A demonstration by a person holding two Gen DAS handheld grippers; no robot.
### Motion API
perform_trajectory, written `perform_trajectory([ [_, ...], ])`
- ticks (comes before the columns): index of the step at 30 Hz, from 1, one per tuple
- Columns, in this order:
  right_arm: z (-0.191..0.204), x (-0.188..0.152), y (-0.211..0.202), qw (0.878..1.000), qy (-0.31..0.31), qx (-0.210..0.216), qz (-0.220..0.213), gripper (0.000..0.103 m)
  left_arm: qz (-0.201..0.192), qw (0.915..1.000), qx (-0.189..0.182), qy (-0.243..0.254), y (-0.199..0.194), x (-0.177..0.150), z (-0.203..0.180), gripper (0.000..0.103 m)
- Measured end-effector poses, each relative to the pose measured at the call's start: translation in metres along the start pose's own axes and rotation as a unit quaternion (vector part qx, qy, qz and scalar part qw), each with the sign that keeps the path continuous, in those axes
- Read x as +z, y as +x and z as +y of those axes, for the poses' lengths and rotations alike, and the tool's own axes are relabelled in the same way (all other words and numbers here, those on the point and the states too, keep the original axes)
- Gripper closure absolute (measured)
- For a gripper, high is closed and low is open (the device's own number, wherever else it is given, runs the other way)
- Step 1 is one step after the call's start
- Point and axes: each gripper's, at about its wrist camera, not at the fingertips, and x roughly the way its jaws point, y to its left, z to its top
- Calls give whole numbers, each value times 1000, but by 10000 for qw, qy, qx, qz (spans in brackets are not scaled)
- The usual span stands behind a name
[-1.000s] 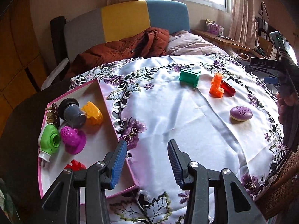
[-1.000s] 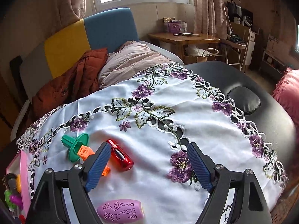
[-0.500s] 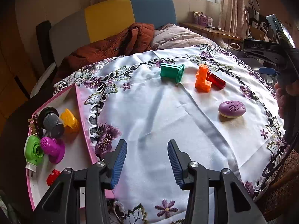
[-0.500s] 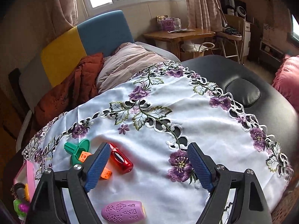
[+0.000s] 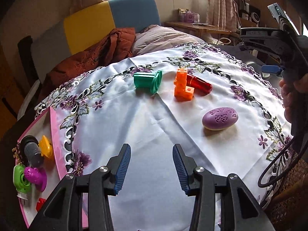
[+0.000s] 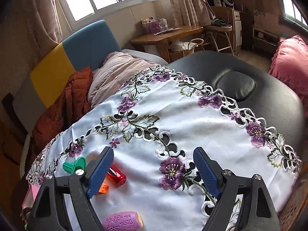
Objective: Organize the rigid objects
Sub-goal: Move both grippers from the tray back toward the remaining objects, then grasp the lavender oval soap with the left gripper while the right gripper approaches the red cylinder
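Left wrist: purple oval case (image 5: 220, 118) embossed, writing unreadable.

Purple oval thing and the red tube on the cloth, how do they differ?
The purple oval is squat, matte and patterned on top; the red tube is long, slim, glossy and see-through. The oval lies alone; the tube lies right against an orange block. Both lie on the white cloth, outside the tray.

tray (image 5: 54, 127) left of spool (image 5: 148, 80)
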Motion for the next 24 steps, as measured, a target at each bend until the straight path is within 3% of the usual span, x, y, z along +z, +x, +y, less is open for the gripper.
perform_trajectory([
  [15,-18,5,-1,9989,470,92,7,17,108,9963,-776,340,29,20,-23,56],
  [21,-20,4,0,9985,535,128,51,15,87,9902,-1196,710,37,35,-41,37],
  [24,-20,4,2,9984,550,139,87,15,14,9841,-1369,1132,41,44,-59,29],
])
